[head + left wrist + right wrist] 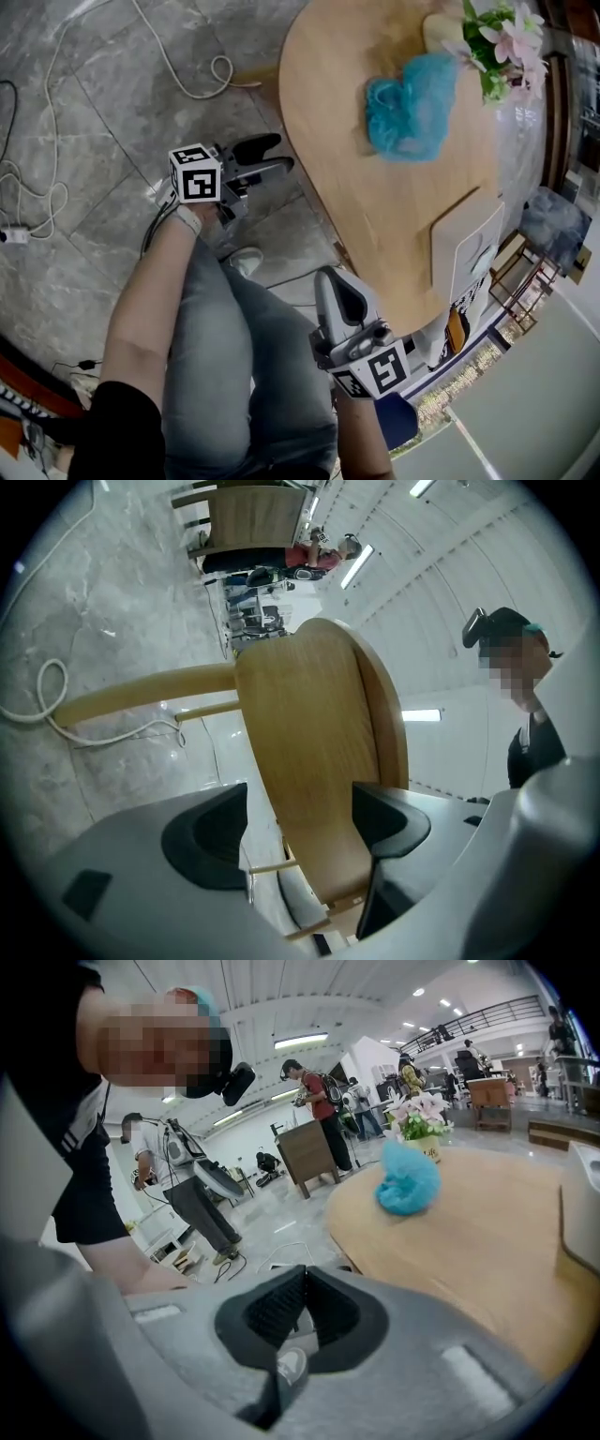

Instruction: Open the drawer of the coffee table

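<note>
Steep downward look onto a grey marble floor, pale veins running through it. Upper right, a coffee table with a rounded light-wood top, stretching from the top edge of the head view down toward the person's right knee. No telling the drawer apart in any view: only the top and its thick wooden edge showing. Below and left of the table, a person's legs in grey jeans, a bare left forearm alongside.

Left gripper out over the floor by the table's rounded end, near its edge. Jaws spread wide, dark pads well apart, nothing clasped, the table's edge lined up beyond the gap. Black-and-white marker cube on its back.

Right gripper lower in the head view, just beside the table's near edge and close to the right knee. Ridged pads pressed together, clenched on nothing, a second marker cube at its rear, nearest the camera.

On the tabletop: a white flat panel at the near right edge, a fluffy turquoise bundle toward the middle and, just beyond it at the far end, a small bunch of pink and white flowers.

On the floor — a pale cable looping near the table's far end, and a white shoe between the left gripper and the knees.
</note>
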